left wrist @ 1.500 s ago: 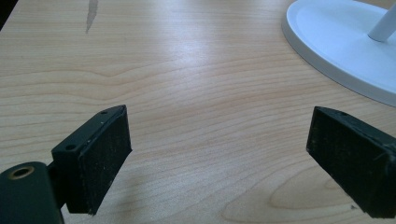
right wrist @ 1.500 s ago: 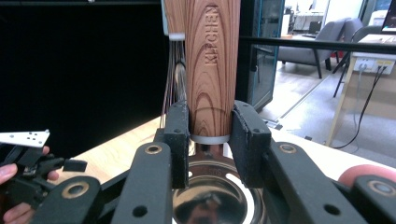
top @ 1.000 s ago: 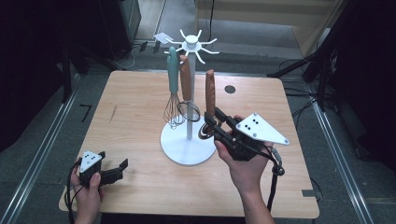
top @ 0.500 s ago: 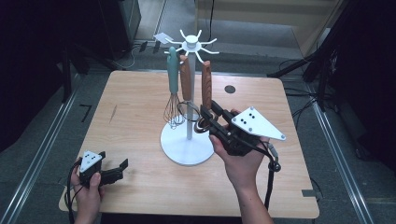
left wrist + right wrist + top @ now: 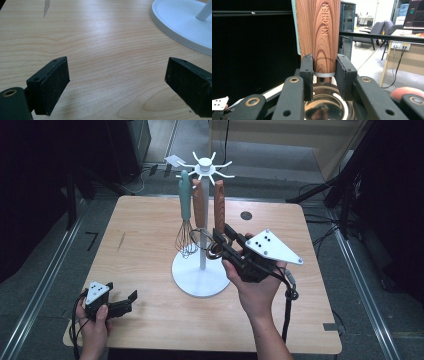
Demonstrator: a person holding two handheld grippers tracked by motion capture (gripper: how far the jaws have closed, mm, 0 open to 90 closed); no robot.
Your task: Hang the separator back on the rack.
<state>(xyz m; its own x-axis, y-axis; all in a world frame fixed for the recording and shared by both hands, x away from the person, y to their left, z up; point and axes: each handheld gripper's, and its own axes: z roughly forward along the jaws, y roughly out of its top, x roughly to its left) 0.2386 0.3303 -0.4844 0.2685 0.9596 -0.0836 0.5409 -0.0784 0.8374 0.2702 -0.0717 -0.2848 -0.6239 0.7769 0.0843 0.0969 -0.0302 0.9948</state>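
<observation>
At the centre of the high view, your right gripper [image 5: 220,241] is closed on the lower end of a wooden-handled utensil [image 5: 219,209] that hangs from the white rack [image 5: 202,227]. Looking along that gripper's own jaws in the right gripper view, both black pads press against the wood grain just above the metal collar, one on each side, and the handle [image 5: 323,35] rises straight up between them with the word KITCHEN stamped on it. Below the pads you see the utensil's shiny metal bowl. A second wooden handle [image 5: 198,205] hangs just to the left of yours, and further left a whisk with a teal handle [image 5: 185,215] hangs from the same rack. The rack's round base [image 5: 192,285] rests on the wooden table [image 5: 140,225], a little below the middle of the frame.

Down at the lower left of the high view, your left gripper [image 5: 127,304] lies low near the table's front edge, well apart from the rack. Its jaws stand wide with bare tabletop between them, and the rim of the rack's base [image 5: 180,22] shows at the upper right of the left gripper view.
</observation>
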